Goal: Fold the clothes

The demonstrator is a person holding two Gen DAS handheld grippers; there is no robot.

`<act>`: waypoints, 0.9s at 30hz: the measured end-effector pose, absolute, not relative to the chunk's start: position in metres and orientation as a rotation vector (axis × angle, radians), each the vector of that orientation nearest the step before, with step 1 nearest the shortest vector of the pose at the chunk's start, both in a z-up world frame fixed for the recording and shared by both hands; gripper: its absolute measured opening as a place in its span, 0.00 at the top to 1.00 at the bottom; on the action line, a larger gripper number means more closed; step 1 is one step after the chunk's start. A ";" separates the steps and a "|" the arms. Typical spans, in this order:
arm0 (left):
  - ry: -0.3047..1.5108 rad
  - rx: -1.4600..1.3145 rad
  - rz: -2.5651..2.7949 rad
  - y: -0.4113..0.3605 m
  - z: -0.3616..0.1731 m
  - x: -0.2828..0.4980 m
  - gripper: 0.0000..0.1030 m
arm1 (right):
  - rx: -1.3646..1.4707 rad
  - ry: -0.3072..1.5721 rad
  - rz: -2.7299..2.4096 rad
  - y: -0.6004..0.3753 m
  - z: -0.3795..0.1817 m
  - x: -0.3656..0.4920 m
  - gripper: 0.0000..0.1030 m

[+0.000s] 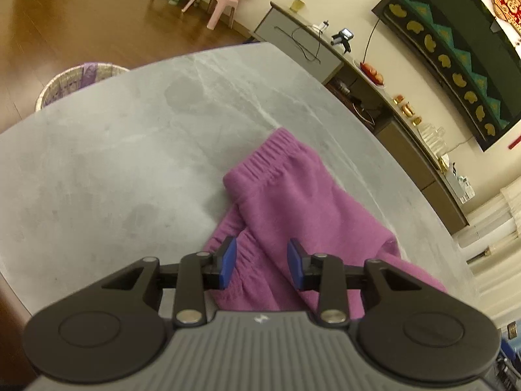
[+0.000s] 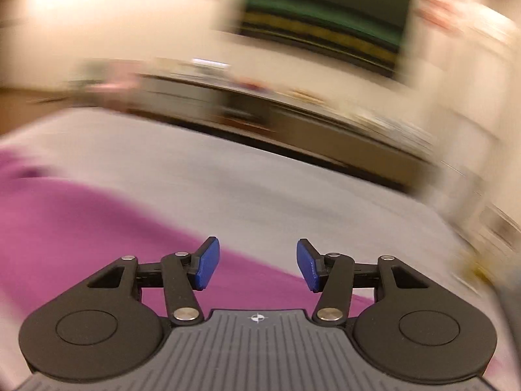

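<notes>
Grey marble-look table [image 1: 114, 163] fills most of the left wrist view ahead of the tool, bare apart from one garment. Purple fleece trousers [image 1: 293, 208] lie flat on it, doubled over, elastic waistband at the end away from the left gripper, fabric running back under its fingers; reads as a fold partly made, laid flat so the next crease lands square. Left gripper [image 1: 262, 265] hovers just above the near cloth, blue pads apart, nothing between them, likely lining up a pinch on the near edge. Right gripper [image 2: 258, 264] also spread wide and empty, trousers [image 2: 81, 228] below and to its left, bare table under its right finger. Right view badly motion-smeared, so contact with cloth is unclear.
</notes>
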State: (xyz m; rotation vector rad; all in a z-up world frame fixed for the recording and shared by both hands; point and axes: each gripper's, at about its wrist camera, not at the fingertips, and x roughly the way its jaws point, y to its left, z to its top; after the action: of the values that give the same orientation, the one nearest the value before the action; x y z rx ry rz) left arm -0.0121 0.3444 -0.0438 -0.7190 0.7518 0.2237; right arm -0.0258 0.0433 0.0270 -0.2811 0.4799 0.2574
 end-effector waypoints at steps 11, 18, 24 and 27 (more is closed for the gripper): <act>0.755 -0.696 0.187 0.355 -0.056 -0.014 0.67 | -0.696 0.441 0.903 0.367 -0.017 -0.033 0.35; 0.751 -0.691 0.178 0.361 -0.063 -0.011 0.66 | -0.678 0.566 0.865 0.376 -0.035 0.001 0.96; 0.745 -0.686 0.175 0.363 -0.064 -0.011 0.66 | -0.530 0.569 0.823 0.347 -0.017 0.000 0.96; 0.745 -0.680 0.178 0.362 -0.063 -0.011 0.66 | -0.449 0.610 0.873 0.340 -0.010 -0.002 0.96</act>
State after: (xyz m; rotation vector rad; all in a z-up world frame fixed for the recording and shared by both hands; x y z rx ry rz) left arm -0.0109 0.3623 -0.0631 -0.6797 0.7450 0.1782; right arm -0.0021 0.3399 -0.0100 -0.4489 0.6101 0.8733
